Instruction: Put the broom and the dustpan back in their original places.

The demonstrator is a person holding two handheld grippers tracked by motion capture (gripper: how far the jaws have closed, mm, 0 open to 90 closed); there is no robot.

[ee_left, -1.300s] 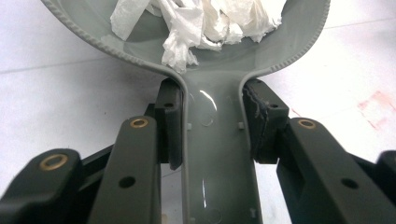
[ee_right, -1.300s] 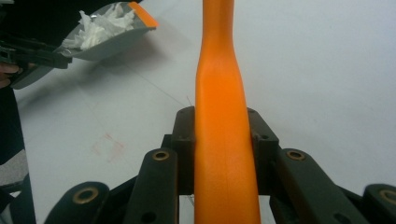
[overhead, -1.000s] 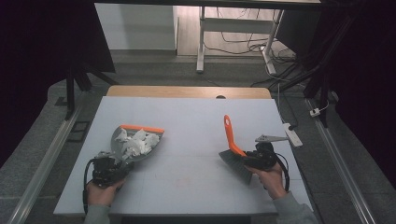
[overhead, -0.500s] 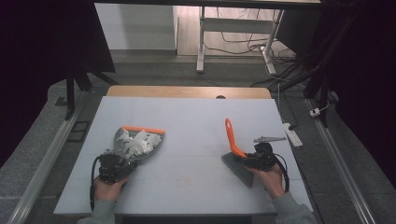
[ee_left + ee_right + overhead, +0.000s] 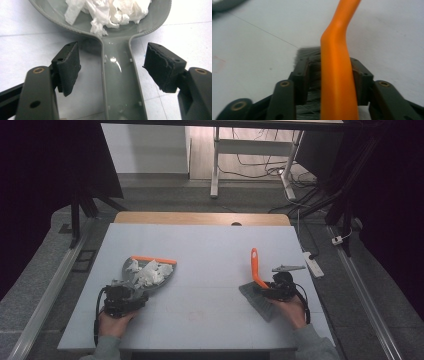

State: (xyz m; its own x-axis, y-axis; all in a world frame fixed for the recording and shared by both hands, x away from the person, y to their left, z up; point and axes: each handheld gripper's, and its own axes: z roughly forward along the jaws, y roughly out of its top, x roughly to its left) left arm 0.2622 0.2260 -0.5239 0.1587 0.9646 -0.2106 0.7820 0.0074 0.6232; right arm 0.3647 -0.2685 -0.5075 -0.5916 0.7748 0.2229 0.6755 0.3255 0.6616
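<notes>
Left tongs (image 5: 112, 65): standing open, one pad (image 5: 68, 66) on each side of the grey dustpan (image 5: 134, 270) handle and touching neither edge of it. In the left gripper view the handle is running up between the pads to the pan, which is lying flat on the pale worktop (image 5: 210, 245). The pan is holding a heap of crumpled white paper (image 5: 110, 12), and an orange strip is showing along its far edge in the high view. The person's left hand (image 5: 114, 322) is holding these tongs at the near-left part of the worktop.

Right tongs (image 5: 329, 77): clamping the brush (image 5: 256, 270) at its head, with the pads pressing in from both sides on the orange body and grey bristles showing between them. In the high view the orange handle is pointing up and away from the person, while the grey bristle end is resting on the worktop near the right side. The right hand (image 5: 290, 307) is gripping these tongs from behind.

Dustpan and brush are lying well apart.
</notes>
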